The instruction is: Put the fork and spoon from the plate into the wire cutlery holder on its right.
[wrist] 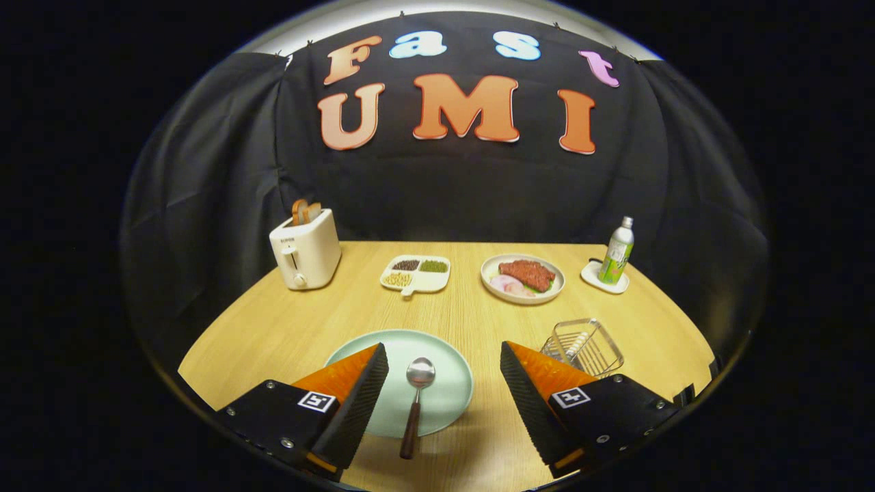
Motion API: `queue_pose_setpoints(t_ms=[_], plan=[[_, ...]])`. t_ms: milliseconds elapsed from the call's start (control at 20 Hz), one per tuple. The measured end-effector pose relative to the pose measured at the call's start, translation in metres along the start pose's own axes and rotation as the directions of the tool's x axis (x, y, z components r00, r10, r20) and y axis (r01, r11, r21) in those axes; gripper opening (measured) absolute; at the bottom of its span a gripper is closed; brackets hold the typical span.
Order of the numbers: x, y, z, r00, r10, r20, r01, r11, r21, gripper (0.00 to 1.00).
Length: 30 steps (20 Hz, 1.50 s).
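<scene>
Two orange-and-black fingers (355, 403) of the gripper (444, 403) stand wide apart above the wooden table (273, 328), gripping nothing, their ribbed black pads facing each other. Between them lies the spoon (414, 403): a shiny metal bowl turned up, with a dark brown handle running back toward 6 o'clock. Its bowl rests on the pale green plate (444, 389), while the end of the handle passes over the plate's near rim onto the table. The left finger overlaps the plate's 9 o'clock side.

At about 2 o'clock from the spoon, just beyond the right finger, stands the wire cutlery holder (583, 347), a silvery open basket; something pale shows inside it, too small to make out. It sits near the plate's right side, not touching it.

Farther off, at 12 o'clock from the plate, a white divided dish (415, 273) holds dark, green and yellowish beans in separate compartments. At 1 o'clock a round white plate (523, 278) carries a slab of red meat and something pink. At 2 o'clock a green-and-white bottle (617, 251) stands upright on a small white saucer (604, 279). At 10 o'clock a cream toaster (305, 249) has toast sticking out of its slot.
</scene>
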<state>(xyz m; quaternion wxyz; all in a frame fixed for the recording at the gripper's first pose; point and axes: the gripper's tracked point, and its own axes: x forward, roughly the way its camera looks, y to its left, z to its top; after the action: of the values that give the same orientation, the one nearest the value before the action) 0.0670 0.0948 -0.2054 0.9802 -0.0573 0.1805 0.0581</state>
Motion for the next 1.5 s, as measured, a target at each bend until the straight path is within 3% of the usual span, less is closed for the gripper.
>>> queue_pose_setpoints(t_ms=[300, 650, 900, 1150, 1350, 1500], plan=[[0.031, 0.015, -0.059, 0.99, 0.025, -0.141, -0.03, 0.999, -0.032, 0.93], [0.04, 0.024, -0.083, 0.971, 0.027, -0.238, -0.043, 0.997, -0.062, 0.57], [0.041, 0.03, -0.099, 0.95, 0.031, -0.311, -0.051, 0.997, -0.057, 0.4], [0.042, 0.03, -0.104, 0.941, 0.015, -0.337, -0.031, 0.999, -0.042, 0.14], [0.04, 0.027, -0.095, 0.939, 0.018, -0.343, -0.019, 1.0, 0.001, 0.06], [0.025, 0.022, -0.073, 0.933, 0.06, -0.354, -0.051, 0.998, 0.036, 0.05]])
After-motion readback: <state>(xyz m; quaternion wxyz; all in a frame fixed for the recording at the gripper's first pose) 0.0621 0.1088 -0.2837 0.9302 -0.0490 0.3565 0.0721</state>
